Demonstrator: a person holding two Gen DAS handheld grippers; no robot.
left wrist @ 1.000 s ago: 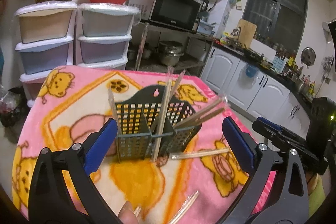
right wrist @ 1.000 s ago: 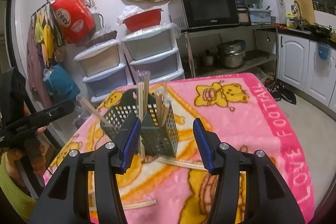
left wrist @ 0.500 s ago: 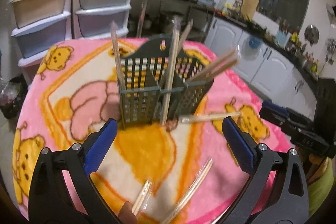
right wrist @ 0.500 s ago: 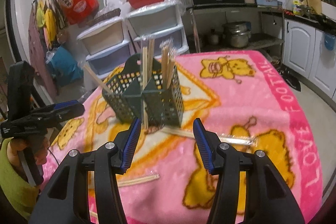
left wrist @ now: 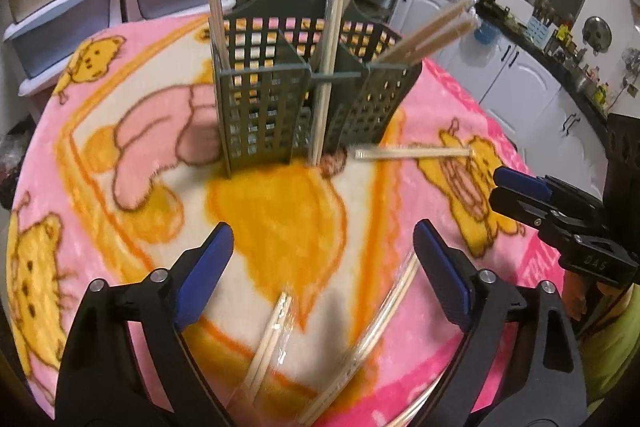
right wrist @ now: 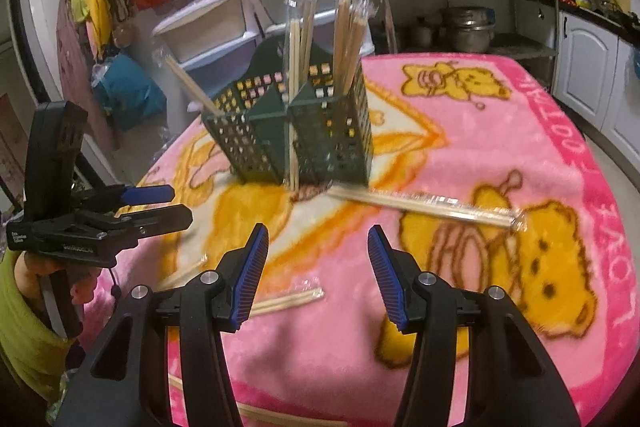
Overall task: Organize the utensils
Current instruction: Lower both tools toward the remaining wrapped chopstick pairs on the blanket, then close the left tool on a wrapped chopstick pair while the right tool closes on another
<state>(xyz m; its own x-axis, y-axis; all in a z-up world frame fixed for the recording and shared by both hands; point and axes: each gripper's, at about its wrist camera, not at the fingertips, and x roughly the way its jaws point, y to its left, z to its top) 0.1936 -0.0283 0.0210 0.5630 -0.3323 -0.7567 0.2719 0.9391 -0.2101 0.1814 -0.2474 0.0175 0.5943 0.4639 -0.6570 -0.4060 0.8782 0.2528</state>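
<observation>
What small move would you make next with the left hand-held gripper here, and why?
Probably lower the open left hand-held gripper onto the wrapped chopsticks lying loose on the pink blanket just in front of it. Both grippers are empty, the green caddy already holds several pairs, and this pair lies nearest its fingers.

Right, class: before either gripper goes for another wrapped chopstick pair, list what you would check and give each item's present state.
1. Left gripper open and empty: ok.
2. Right gripper open and empty: ok.
3. Green holder upright on the blanket: ok.
4. Loose pairs left to collect: not ok; one lies by the holder's base, others lie near the left gripper.
5. Free compartment space: cannot tell.
6. Grippers apart from each other: ok.
</observation>
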